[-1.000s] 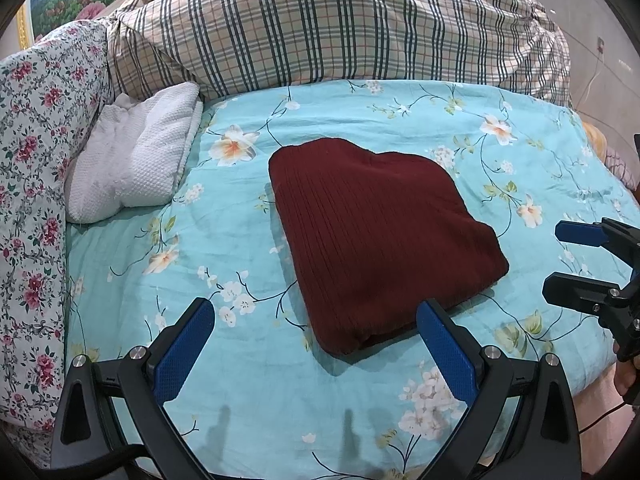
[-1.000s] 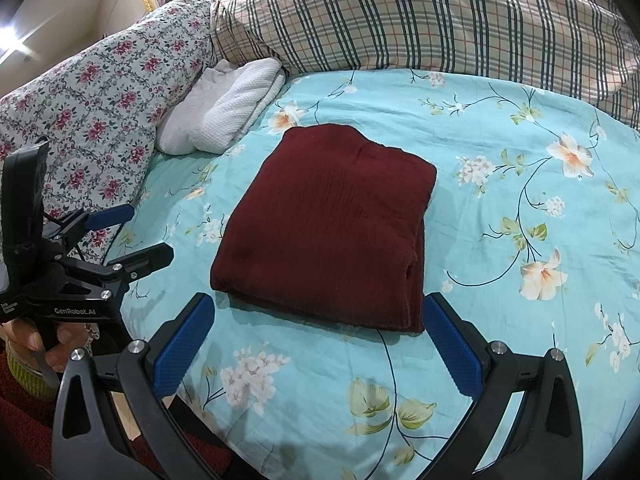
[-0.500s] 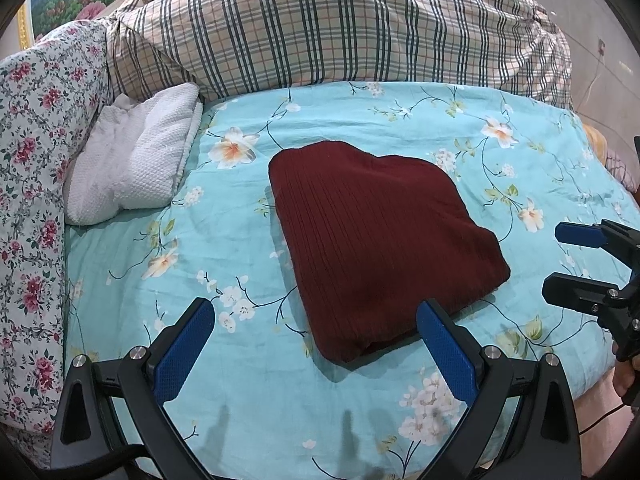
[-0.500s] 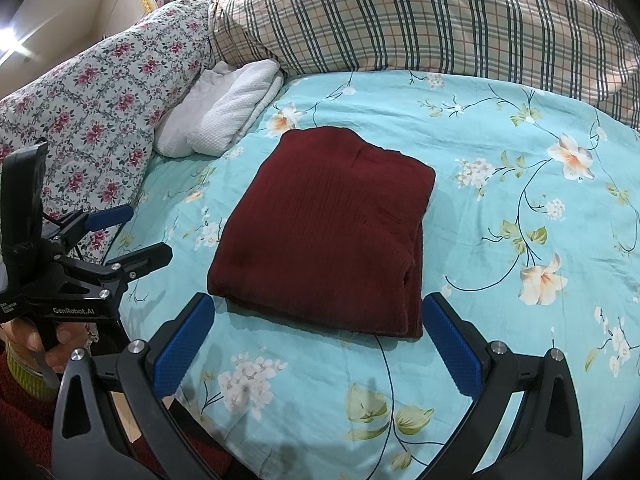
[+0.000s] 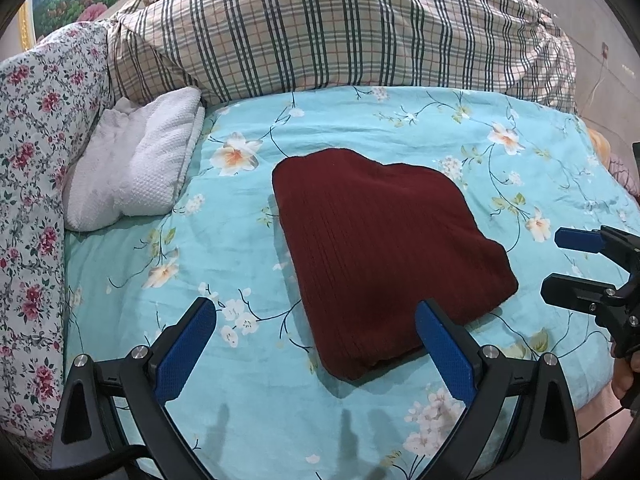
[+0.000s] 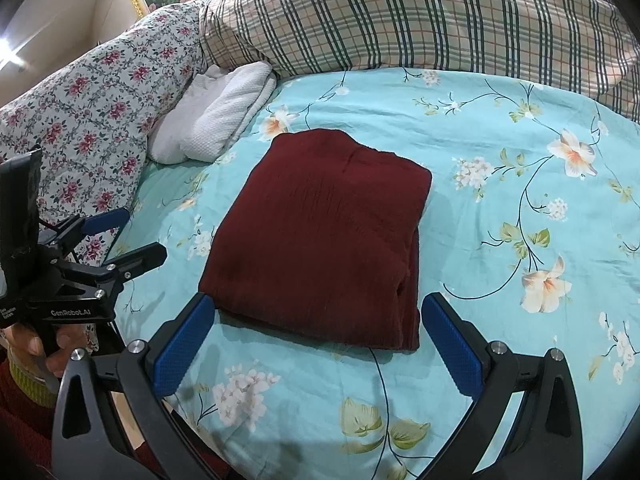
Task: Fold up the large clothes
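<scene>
While both cameras look over the same turquoise flower-printed bedsheet (image 5: 248, 240), each catches the other tool at its edge. Only the left wrist view shows the right gripper (image 5: 560, 260) from the side, entering at the right margin with its blue-padded fingers spread apart and nothing between them. Only the right wrist view shows the left gripper (image 6: 132, 236) from the side at the left margin, likewise spread and empty, with the person's hand (image 6: 44, 352) wrapped round its black handle. That view also shows the stacked layer edges along the right side of the dark red ribbed knit garment (image 6: 320, 236), which the left wrist view hides.

From left to right across the bed lie a pink-flowered white quilt (image 5: 28, 184), a white textured folded towel (image 5: 136, 168) just beside it, then the garment in the middle of the sheet, well apart from the towel. A beige and dark green plaid duvet (image 5: 340, 28) is heaped behind.

The garment is folded into a flat, thick, roughly rectangular bundle. Its long axis runs from the near edge of the bed away toward the plaid duvet, its far end narrower and rounded. The fine ribs run along that same axis. Neither gripper touches it; each camera's own fingers hover wide apart just short of its near edge.
</scene>
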Demonstrator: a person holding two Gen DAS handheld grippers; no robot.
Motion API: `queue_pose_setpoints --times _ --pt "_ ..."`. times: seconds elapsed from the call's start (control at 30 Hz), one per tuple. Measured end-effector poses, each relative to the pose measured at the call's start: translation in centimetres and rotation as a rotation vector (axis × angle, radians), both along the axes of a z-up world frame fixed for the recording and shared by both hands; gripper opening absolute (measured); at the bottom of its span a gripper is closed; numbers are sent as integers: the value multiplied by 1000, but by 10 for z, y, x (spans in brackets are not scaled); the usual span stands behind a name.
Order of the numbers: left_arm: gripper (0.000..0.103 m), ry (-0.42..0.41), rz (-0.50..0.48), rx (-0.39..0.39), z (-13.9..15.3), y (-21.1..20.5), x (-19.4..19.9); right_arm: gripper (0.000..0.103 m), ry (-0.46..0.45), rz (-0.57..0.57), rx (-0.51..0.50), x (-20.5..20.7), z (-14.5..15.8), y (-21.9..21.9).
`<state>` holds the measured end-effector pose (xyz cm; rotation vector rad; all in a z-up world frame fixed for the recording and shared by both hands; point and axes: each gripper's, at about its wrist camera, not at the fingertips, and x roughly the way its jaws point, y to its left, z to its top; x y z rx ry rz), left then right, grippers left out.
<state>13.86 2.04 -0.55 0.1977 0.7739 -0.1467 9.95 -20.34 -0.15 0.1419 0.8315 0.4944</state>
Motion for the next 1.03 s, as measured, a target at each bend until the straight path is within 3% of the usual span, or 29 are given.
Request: queue_pose_setpoints --times 0.53,1.03 --pt "100 -16 17 7 4 2 7 103 3 -7 -5 2 0 4" --pt "100 -10 56 6 -4 9 16 103 34 -19 -14 19 -20 8"
